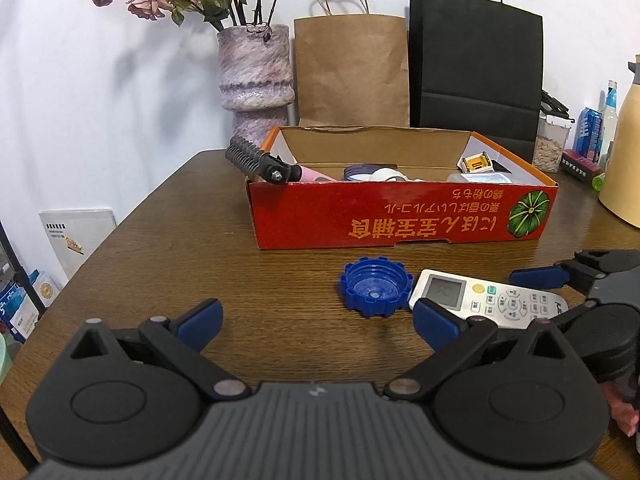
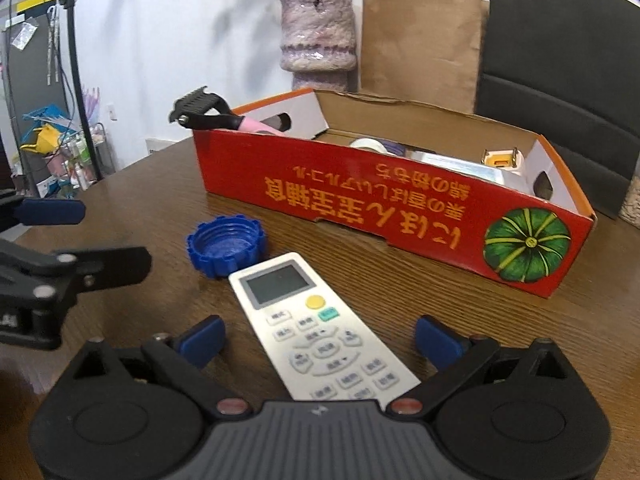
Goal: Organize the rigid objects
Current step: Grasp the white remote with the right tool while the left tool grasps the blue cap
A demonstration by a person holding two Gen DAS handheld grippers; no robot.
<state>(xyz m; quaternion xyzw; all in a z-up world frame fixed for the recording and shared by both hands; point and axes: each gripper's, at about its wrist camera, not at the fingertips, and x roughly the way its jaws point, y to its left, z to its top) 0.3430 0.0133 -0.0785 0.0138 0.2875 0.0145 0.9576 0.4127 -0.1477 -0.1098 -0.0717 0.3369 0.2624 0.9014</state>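
Red box [image 2: 360,184] holds several items; remote [image 2: 320,328] and blue cap [image 2: 226,246] left on table [image 2: 440,320]. Right hand-held gripper [image 2: 320,340] wide astride remote, left hand-held gripper [image 1: 316,322] wide, empty.

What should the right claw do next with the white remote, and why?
Probably close the right claw on the white remote. Its jaws stand open with the remote lying flat between them on the table, pads not yet touching. The red box lies just beyond.
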